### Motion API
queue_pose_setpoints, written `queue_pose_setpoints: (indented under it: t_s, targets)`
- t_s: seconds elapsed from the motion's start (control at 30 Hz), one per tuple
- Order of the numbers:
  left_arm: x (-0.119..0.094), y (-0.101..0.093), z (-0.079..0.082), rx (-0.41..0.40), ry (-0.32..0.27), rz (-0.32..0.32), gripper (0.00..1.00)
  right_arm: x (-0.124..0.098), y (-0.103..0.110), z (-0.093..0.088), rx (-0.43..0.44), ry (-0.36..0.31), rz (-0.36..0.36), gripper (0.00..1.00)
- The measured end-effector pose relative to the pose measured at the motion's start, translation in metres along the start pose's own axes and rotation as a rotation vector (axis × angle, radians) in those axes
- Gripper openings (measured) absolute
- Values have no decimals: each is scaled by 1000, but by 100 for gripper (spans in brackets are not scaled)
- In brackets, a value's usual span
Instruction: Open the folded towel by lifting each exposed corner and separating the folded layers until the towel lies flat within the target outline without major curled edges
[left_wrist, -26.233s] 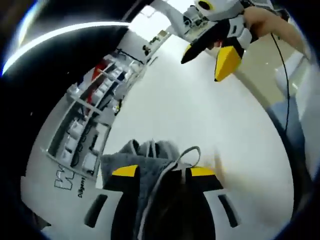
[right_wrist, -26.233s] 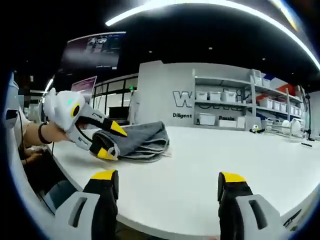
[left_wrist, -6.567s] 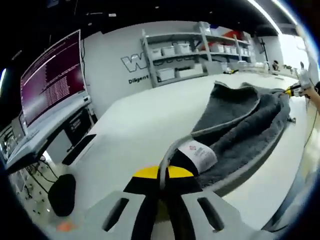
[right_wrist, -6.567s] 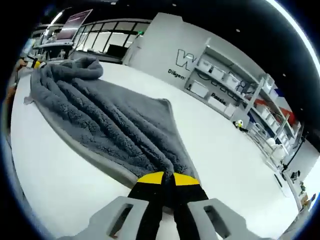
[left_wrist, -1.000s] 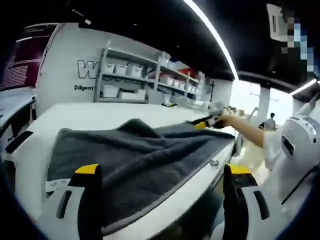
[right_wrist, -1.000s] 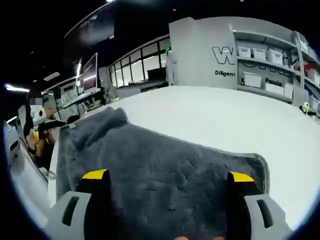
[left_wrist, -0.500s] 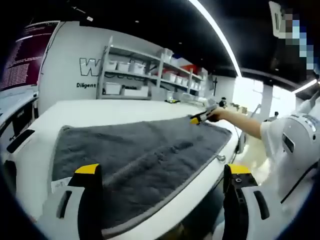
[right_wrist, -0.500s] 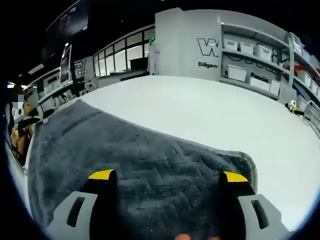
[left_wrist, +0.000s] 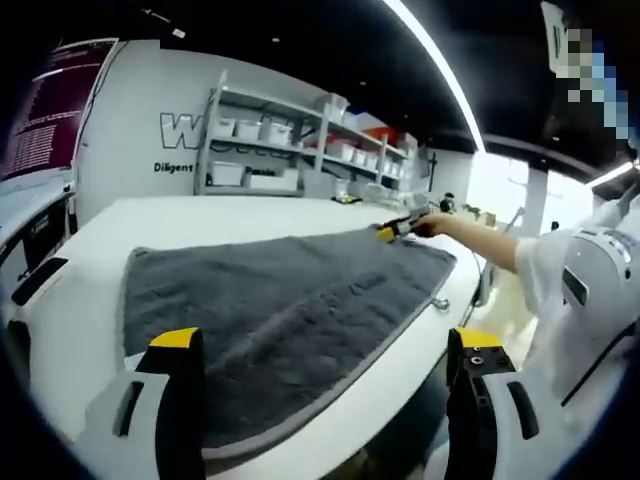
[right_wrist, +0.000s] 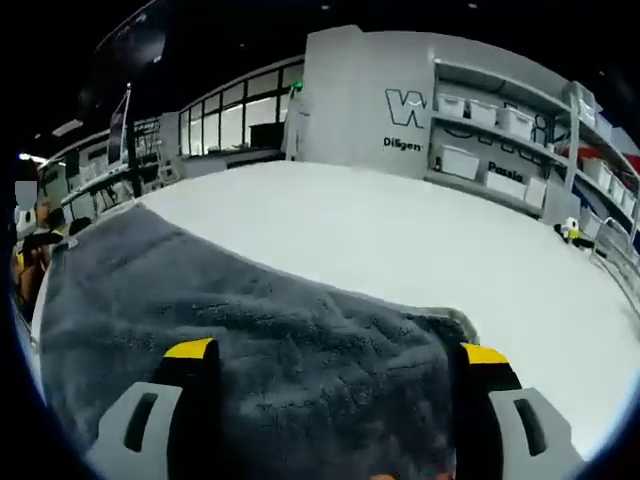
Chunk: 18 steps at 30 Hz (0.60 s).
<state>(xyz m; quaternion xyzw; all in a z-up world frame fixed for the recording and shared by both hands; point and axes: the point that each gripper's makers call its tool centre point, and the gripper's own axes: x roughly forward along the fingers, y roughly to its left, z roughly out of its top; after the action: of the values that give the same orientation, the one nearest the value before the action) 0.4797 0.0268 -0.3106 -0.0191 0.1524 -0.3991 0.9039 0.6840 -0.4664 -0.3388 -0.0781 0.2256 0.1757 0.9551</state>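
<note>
Grey towel spread open across white table.

Lies nearly flat with one long edge along the table's near rim, light trim showing along the border. Left gripper released, jaws wide apart over the towel's near end, holding nothing. Right gripper likewise open, jaws spread above the cloth near its corner, with a slight raised fold there. Seen from the left gripper view at the towel's far end, on a person's outstretched arm. Storage shelves against the back wall.
</note>
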Motion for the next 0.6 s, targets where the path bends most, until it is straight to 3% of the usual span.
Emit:
queue_pose_setpoints:
  t_s: [0.1,0.13,0.17,0.27,0.37,0.5,0.6]
  targets:
    - [0,2,-1,-3,1,1,99,-3,1,3,-1,-13,-6,99]
    - [0,2,-1,-4,1,1,99,-31,10,25,-12,-108,9,99]
    - [-1,6,-4,0,8,11,99,-71,31,45,-83,-186,31,99]
    - [-4,11,-5,16,19,28,99,-123,52,51,-197,-213,-18,99]
    - [-8,11,-1,35,13,37,99,-156,72,47,-227,-239,-50,99]
    - [-15,17,0,73,28,80,99,-203,109,23,-207,-260,-65,99]
    - [-22,22,-3,84,39,102,99,-226,116,-4,-194,-224,-151,99]
